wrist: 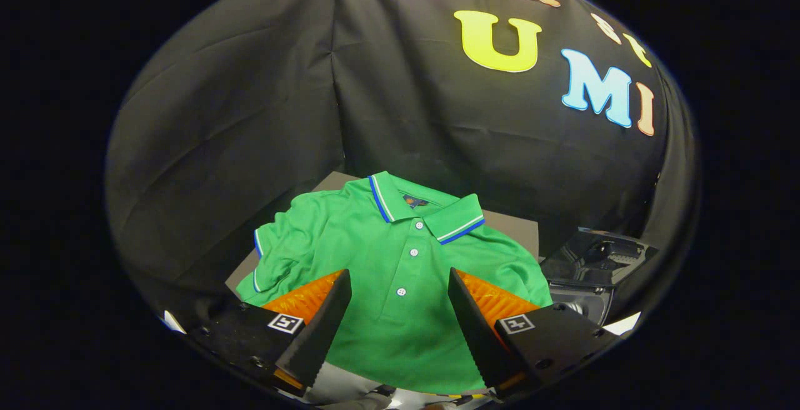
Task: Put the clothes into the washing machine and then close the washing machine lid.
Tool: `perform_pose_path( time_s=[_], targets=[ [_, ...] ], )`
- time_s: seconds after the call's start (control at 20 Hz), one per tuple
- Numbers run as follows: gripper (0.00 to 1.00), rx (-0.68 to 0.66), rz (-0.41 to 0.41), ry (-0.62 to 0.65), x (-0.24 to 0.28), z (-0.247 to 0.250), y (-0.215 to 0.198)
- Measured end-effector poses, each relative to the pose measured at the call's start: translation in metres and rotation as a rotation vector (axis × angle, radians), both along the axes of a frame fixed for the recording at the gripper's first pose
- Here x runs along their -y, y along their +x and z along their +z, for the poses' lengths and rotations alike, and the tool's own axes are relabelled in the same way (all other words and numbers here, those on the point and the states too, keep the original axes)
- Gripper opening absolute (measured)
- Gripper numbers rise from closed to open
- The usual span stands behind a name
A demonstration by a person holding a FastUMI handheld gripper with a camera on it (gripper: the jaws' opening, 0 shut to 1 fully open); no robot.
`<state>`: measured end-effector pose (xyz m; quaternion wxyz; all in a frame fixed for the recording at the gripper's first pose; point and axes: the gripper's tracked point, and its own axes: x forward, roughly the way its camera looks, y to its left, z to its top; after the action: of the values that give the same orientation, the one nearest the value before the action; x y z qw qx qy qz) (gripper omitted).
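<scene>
Backdrop: black cloth wall (pixel 250 116) hangs in folds behind everything, meeting at a seam above the shirt's collar.
Table: grey surface (pixel 509 225) shows past the shirt's right shoulder and again beside its left sleeve.
Polo shirt: green polo shirt (pixel 400 329) lies spread flat on the table, front up, collar pointing away from the gripper; the left sleeve is bunched and wrinkled.
Washing machine: dark, glossy appliance (pixel 597 260) sits just beyond the shirt's right side, near the right finger; whether its lid is up or down cannot be told.
Gripper: gripper (pixel 400 282) is released, its two fingers spread wide and hovering over the shirt's lower chest, holding nothing.
Collar: green collar (pixel 425 210) is trimmed with blue and white stripes, a small tag inside.
Buttons: three white buttons (pixel 413 252) run down the placket, the nearest one between the fingertips.
</scene>
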<state>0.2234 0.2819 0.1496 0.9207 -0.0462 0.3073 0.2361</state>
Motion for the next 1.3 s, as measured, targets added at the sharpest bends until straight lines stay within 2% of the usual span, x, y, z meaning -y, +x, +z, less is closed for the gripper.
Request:
perform_pose_path(
  time_s=[0.5, 0.75, 0.95, 1.05, 1.2, 1.3],
  targets=[
    [0.98, -0.112, -0.003, -0.124, -0.014, -0.056, 0.017],
    [0.95, -0.153, -0.011, -0.068, -0.018, -0.06, 0.018],
    [0.95, -0.134, 0.009, -0.068, -0.018, -0.059, 0.016],
    [0.91, -0.135, 0.021, -0.069, -0.018, -0.06, 0.015],
    [0.46, -0.143, 0.018, -0.049, -0.017, -0.059, 0.013],
    [0.16, -0.12, 0.055, -0.065, -0.019, -0.06, 0.014]
  ],
)
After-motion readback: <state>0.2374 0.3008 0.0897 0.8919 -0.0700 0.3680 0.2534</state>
